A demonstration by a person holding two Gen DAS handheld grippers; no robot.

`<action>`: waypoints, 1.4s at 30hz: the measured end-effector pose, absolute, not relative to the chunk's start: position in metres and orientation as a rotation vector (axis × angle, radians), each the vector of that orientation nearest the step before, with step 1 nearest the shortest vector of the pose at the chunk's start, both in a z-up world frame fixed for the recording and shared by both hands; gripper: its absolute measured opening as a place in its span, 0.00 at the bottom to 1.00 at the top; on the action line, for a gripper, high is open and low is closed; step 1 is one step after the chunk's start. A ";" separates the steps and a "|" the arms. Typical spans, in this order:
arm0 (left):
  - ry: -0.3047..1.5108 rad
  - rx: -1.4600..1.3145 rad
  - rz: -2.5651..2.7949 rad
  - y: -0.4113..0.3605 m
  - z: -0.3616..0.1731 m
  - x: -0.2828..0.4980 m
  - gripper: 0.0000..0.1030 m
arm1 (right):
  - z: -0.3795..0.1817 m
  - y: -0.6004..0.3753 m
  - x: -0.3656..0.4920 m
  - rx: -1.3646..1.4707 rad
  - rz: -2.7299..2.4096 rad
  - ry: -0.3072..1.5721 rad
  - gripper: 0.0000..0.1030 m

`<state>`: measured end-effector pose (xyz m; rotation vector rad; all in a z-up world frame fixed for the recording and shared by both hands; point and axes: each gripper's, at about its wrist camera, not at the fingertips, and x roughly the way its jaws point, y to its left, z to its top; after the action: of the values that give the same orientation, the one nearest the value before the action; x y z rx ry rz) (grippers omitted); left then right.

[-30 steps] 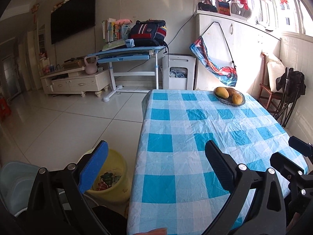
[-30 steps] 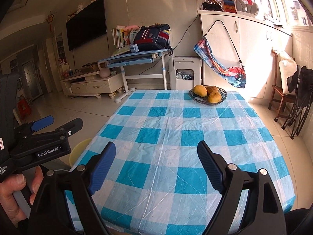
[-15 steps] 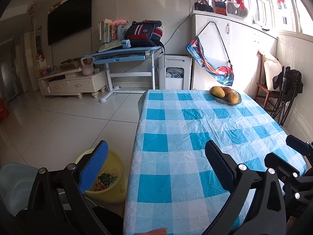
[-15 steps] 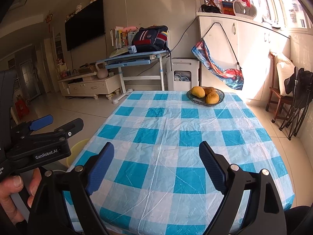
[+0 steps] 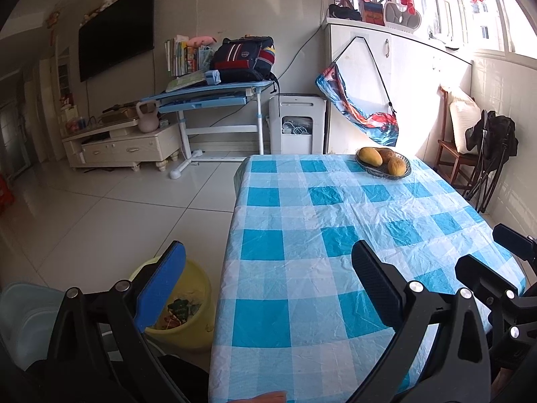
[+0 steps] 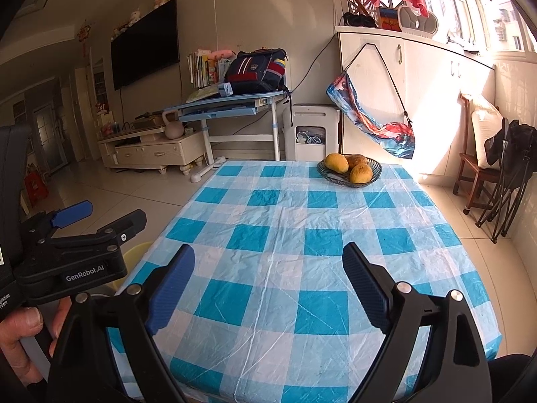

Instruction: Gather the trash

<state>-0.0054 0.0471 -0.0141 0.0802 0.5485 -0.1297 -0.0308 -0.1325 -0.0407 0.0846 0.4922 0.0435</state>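
1. The trash [image 5: 179, 309] is seen as a heap of mixed scraps inside a yellow bin [image 5: 198, 330] on the tiled floor [image 5: 110, 221], just beside the near left corner of the bench [image 5: 335, 235].
2. In the right wrist view only a sliver of the bin's yellow rim [image 6: 134, 252] shows, between the left gripper's body and the bench edge.
3. The left gripper [image 5: 265, 268] is held with its jaws spread wide and nothing between them; its blue pad lies over the bin in the picture, its black pad over the cloth.
4. The right gripper [image 6: 268, 268] is likewise spread wide and empty, above the near part of the bench.
5. The left gripper's handle is grasped by a hand [image 6: 20, 339] at the lower left of the right wrist view.
6. The bench is covered by a blue-and-white checked cloth [image 6: 302, 252], creased in places.
7. A dark bowl of fruit [image 6: 350, 169] stands near the far end of the bench.
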 end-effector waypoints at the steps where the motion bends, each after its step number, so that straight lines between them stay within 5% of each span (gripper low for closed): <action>1: 0.547 0.080 -0.131 0.047 -0.014 -0.006 0.93 | -0.041 -0.133 -0.031 0.084 0.043 0.492 0.84; 42: 0.635 0.094 -0.038 0.036 -0.023 -0.002 0.93 | -0.040 -0.125 -0.025 -0.027 0.012 0.596 0.91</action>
<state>-0.0017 0.0359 -0.0230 0.0939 0.6354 -0.0383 -0.0247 -0.1255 -0.0396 -0.0266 0.5960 0.0122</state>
